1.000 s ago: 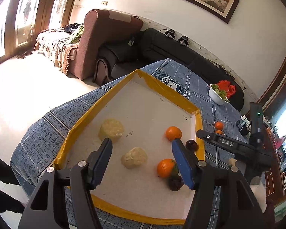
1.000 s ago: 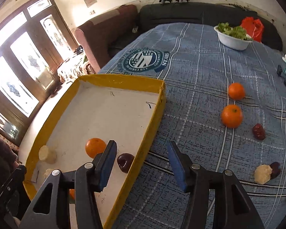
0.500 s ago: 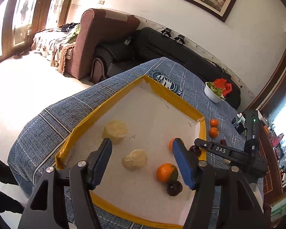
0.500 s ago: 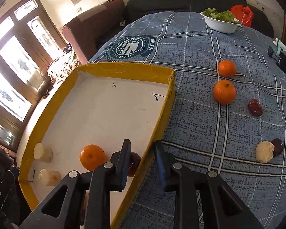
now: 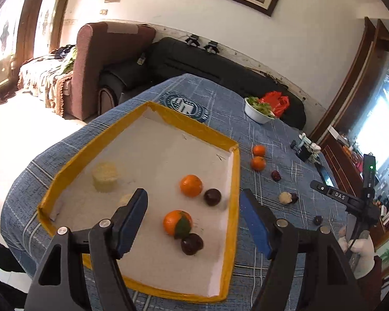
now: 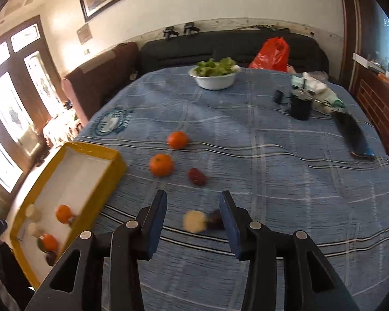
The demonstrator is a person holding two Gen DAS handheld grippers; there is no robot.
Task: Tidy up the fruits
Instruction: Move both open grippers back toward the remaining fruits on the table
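A yellow-rimmed white tray (image 5: 233, 171) holds two oranges (image 5: 191, 185), two dark plums (image 5: 212, 196) and two pale yellow fruits (image 5: 104, 176). My left gripper (image 5: 193, 224) is open and empty above the tray's near part. My right gripper (image 6: 193, 221) is open and empty over the blue cloth, with a pale yellow fruit (image 6: 193, 221) and a dark plum (image 6: 215, 219) lying between its fingers. Two oranges (image 6: 161, 165) and a red fruit (image 6: 196, 176) lie farther on the cloth. The tray (image 6: 116, 171) sits left in the right wrist view.
A white bowl of greens (image 6: 214, 76) and a red bag (image 6: 271, 54) stand at the table's far side. A black cup (image 6: 300, 106), cloths and a dark flat object (image 6: 355, 137) lie at the right. A sofa runs behind the table.
My right gripper swung right from the tray edge to the loose fruits on the cloth; it narrowed, then opened again. My left gripper shifted toward the tray's right side, still open.
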